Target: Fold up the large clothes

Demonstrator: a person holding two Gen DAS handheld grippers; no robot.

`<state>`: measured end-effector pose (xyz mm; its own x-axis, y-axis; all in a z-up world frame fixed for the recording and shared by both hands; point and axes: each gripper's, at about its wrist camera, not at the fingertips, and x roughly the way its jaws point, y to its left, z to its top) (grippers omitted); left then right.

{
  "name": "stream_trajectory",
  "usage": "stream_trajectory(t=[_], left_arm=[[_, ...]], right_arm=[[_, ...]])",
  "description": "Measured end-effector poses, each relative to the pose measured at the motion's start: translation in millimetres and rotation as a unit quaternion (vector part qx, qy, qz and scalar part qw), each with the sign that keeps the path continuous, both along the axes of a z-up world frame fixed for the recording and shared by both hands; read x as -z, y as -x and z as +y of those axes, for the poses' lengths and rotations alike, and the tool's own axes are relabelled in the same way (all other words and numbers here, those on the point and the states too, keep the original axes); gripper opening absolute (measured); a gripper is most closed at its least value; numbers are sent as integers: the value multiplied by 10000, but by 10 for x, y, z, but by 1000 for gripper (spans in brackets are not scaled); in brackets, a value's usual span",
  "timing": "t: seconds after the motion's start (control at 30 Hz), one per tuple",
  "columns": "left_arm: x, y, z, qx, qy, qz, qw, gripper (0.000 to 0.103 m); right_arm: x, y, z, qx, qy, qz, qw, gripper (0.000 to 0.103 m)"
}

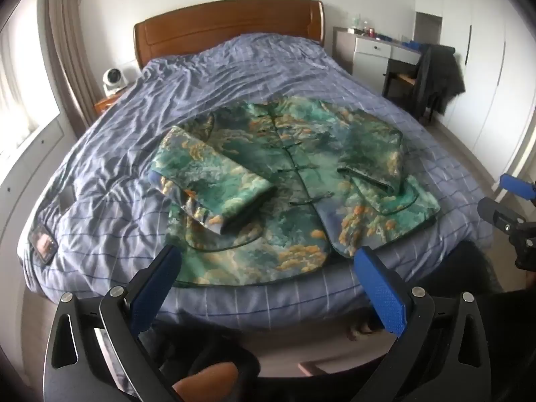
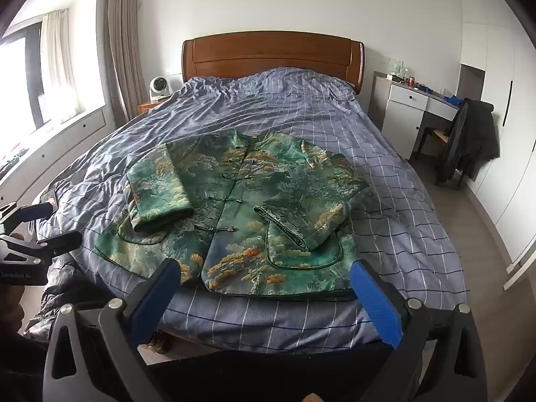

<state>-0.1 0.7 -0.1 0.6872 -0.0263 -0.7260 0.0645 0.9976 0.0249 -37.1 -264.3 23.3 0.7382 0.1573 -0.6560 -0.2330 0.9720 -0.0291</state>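
A green, blue and orange patterned jacket lies front up on the bed, also in the right wrist view. Its left sleeve and right sleeve are folded inward over the body. The hem reaches the bed's near edge. My left gripper is open and empty, just above the near hem. My right gripper is open and empty, also over the near hem. The right gripper shows at the right edge of the left wrist view; the left gripper shows at the left edge of the right wrist view.
The bed has a rumpled blue checked cover and a wooden headboard. A small fan stands on a bedside table. A white desk and a chair with a dark coat stand at right. A phone lies at the bed's left.
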Motion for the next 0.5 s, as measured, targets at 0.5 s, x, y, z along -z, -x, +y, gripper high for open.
stream_trajectory(t=[0.5], left_arm=[[9, -18, -25, 19, -9, -71, 10000, 103]], right_arm=[[36, -61, 52, -16, 21, 98, 9999, 103]])
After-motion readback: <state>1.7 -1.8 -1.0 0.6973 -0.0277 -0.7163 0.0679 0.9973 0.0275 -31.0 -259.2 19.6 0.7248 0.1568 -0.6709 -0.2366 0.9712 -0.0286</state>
